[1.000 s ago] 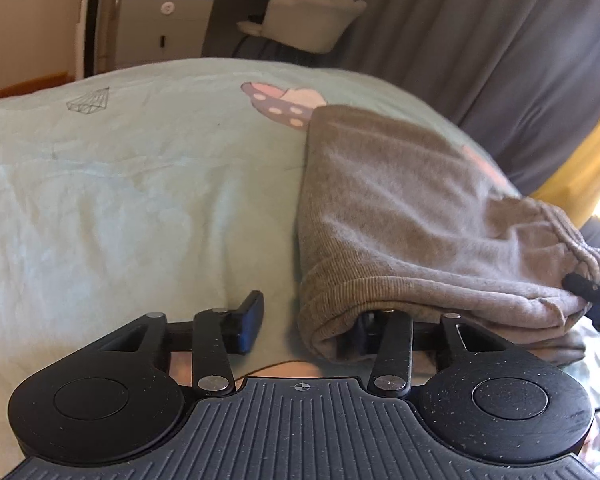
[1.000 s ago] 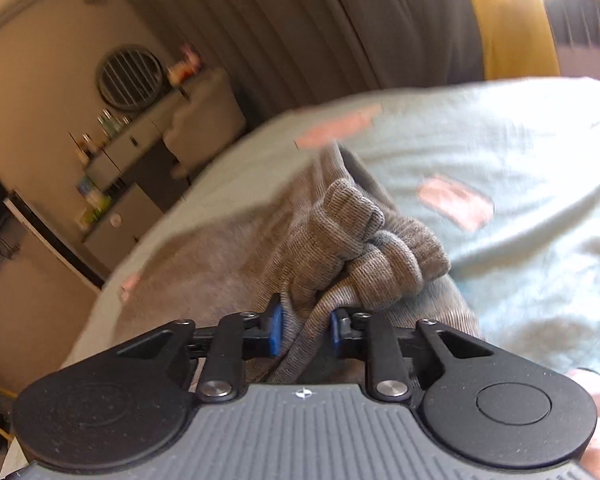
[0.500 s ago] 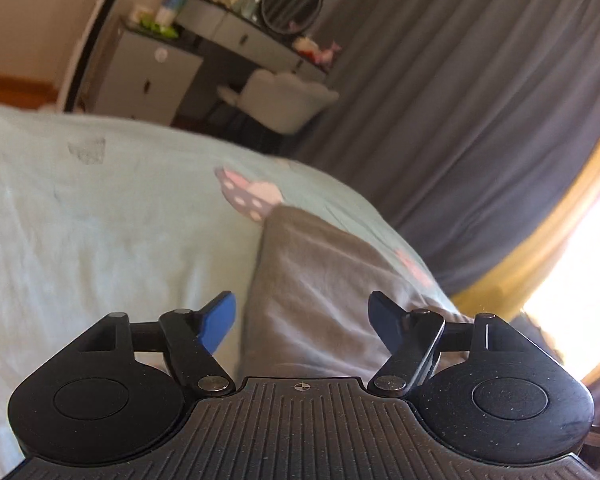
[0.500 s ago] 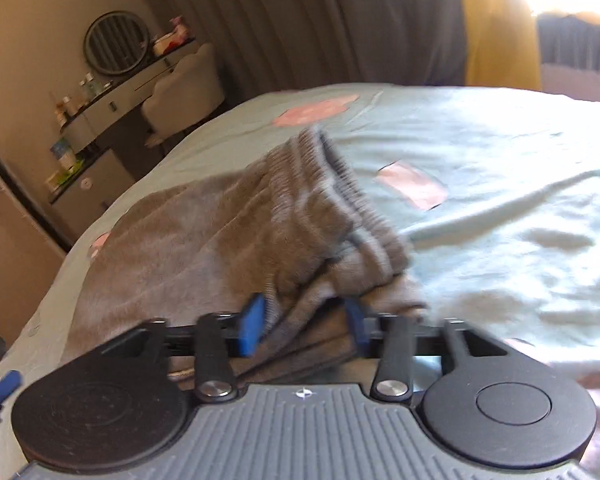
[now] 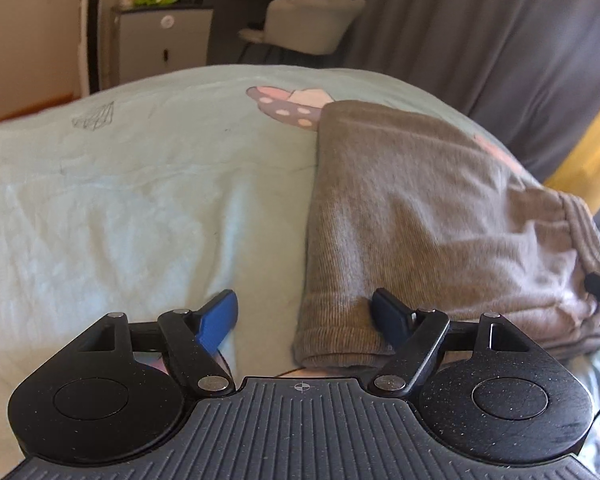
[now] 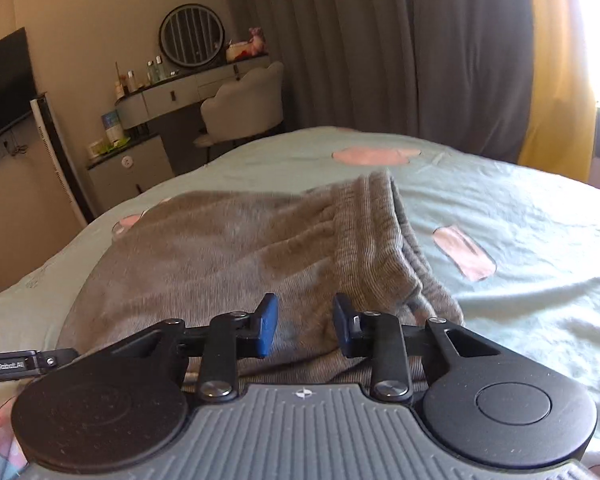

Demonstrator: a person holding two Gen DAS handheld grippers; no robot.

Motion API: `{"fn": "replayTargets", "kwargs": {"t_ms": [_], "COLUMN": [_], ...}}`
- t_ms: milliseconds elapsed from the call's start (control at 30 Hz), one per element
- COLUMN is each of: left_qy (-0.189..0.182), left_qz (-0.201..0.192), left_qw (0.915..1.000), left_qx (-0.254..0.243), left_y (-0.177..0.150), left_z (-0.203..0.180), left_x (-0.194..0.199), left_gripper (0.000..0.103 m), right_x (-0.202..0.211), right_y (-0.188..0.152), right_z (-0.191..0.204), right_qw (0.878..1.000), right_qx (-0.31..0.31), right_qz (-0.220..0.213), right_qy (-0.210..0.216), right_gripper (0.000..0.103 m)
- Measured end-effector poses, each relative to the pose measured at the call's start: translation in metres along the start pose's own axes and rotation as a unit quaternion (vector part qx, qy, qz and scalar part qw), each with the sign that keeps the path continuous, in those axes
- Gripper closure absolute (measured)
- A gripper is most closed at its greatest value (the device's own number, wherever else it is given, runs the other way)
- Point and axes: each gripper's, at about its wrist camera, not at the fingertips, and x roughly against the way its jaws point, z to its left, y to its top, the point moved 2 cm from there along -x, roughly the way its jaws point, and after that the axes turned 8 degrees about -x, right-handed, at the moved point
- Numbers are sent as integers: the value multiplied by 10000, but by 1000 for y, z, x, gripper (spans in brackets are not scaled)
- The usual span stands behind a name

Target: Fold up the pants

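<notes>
The grey knit pants (image 5: 412, 216) lie folded in a stack on the pale green bed sheet (image 5: 140, 208). In the left wrist view the folded edge is at the near left and the ribbed waistband at the right. My left gripper (image 5: 306, 316) is open, its right finger resting on the near corner of the pants, its left finger over the sheet. In the right wrist view the pants (image 6: 228, 248) spread ahead, waistband bunched at the right. My right gripper (image 6: 304, 324) is open and empty just above the pants' near edge.
A dresser with a round mirror (image 6: 192, 40) and a padded chair (image 6: 244, 104) stand beyond the bed. Grey curtains (image 6: 380, 40) and a yellow curtain (image 6: 556, 60) hang behind. The left gripper's body (image 6: 16, 366) shows at the left edge of the right wrist view.
Both grippers have let go of the pants and opened. The pants have dropped flat onto the bed. Both grippers have pulled back a little.
</notes>
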Motion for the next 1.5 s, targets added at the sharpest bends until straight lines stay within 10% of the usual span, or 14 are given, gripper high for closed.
{"fn": "replayTargets", "kwargs": {"t_ms": [133, 233, 300, 433, 833, 1500], "left_qy": [45, 24, 64, -30, 70, -177], "left_qz": [48, 101, 152, 385, 112, 300], "left_qw": [9999, 9997, 9996, 9992, 9971, 9974], "left_qx": [111, 221, 209, 122, -755, -628], "left_y": [-4, -8, -9, -16, -36, -32], "left_z": [5, 7, 6, -3, -42, -46], "left_x": [2, 14, 22, 36, 86, 65], "left_gripper": [11, 8, 7, 7, 2, 2], "right_x": [2, 11, 9, 22, 72, 59], "right_y": [-6, -12, -21, -49, -66, -54], "right_z": [1, 3, 2, 12, 69, 52], "right_qw": [9994, 9981, 9918, 9802, 9757, 9876], "right_qx": [151, 83, 153, 601, 1729, 1070], "right_qz": [312, 497, 1112, 1679, 1109, 843], "right_qy": [-79, -351, -606, -861, -760, -785], "right_gripper": [71, 46, 10, 9, 4, 4]}}
